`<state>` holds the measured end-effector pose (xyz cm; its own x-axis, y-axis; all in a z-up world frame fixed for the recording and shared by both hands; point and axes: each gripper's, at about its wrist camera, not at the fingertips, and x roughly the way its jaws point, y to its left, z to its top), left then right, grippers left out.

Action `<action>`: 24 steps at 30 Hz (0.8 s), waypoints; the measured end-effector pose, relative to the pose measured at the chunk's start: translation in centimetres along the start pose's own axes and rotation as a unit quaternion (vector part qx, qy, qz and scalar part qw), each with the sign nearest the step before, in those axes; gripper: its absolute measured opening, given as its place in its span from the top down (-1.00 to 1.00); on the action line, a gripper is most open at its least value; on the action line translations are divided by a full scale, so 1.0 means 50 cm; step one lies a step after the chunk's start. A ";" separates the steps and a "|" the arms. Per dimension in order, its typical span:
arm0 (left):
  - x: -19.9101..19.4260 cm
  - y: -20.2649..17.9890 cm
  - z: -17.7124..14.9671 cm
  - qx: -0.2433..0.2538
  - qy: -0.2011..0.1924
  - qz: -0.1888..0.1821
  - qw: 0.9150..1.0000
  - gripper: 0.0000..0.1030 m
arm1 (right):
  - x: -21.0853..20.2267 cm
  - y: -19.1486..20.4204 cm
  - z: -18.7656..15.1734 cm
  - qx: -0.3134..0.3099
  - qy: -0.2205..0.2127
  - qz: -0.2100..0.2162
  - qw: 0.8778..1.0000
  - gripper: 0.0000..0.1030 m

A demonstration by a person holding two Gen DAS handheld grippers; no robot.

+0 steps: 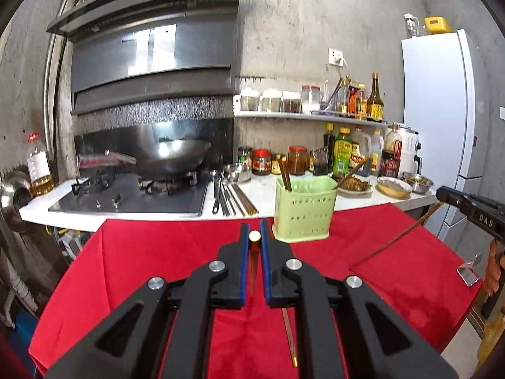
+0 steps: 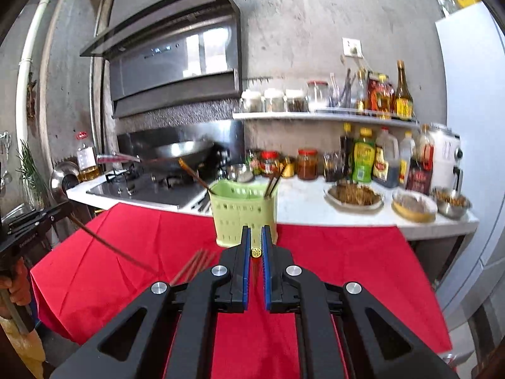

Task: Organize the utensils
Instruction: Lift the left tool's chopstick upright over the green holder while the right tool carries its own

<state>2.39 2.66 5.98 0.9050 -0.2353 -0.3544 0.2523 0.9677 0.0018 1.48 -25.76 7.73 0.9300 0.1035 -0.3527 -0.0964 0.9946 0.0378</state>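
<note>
Utensil holder [image 1: 303,209]: on the cloth-covered table [image 1: 157,252], at its far edge, against the counter [image 1: 268,189].
Chopsticks [image 1: 286,175]: standing in the holder.
Loose utensils [image 1: 232,197]: on the counter, between stove [image 1: 132,195] and holder.
Wok [image 1: 175,154]: on the stove, left of the jars [image 1: 261,161].
Food dishes [image 1: 394,186]: on the counter, right of the holder.

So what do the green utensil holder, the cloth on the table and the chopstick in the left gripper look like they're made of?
The green utensil holder looks like moulded plastic: matte, pale green, with punched slots. The red tablecloth seems a soft fabric with visible creases, possibly velvety. The chopstick in the left hand-held gripper looks like dark lacquered wood or resin with a shiny gold end cap.
</note>
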 end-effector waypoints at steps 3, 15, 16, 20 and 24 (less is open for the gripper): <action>0.000 -0.001 0.009 0.002 -0.004 -0.002 1.000 0.87 | 0.006 0.003 0.029 -0.009 -0.008 0.001 1.000 0.86; 0.066 0.013 -0.034 -0.017 0.047 -0.014 0.999 0.87 | 0.074 0.014 -0.003 -0.025 0.020 -0.004 0.999 0.86; 0.073 0.015 -0.043 -0.020 0.051 -0.015 0.998 0.87 | 0.082 0.015 -0.013 -0.025 0.027 -0.002 0.999 0.86; 0.090 0.019 -0.069 -0.024 0.068 -0.017 0.997 0.87 | 0.119 0.017 -0.065 -0.021 0.060 -0.004 0.998 0.87; 0.103 0.019 -0.088 -0.025 0.085 -0.014 0.996 0.87 | 0.116 0.022 -0.072 -0.021 0.059 -0.006 0.998 0.87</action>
<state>5.79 2.79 0.04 0.8256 -0.2466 -0.5074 0.2551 0.9654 -0.0541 5.52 -24.08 2.37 0.8828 0.0880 -0.4614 -0.1019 0.9948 -0.0053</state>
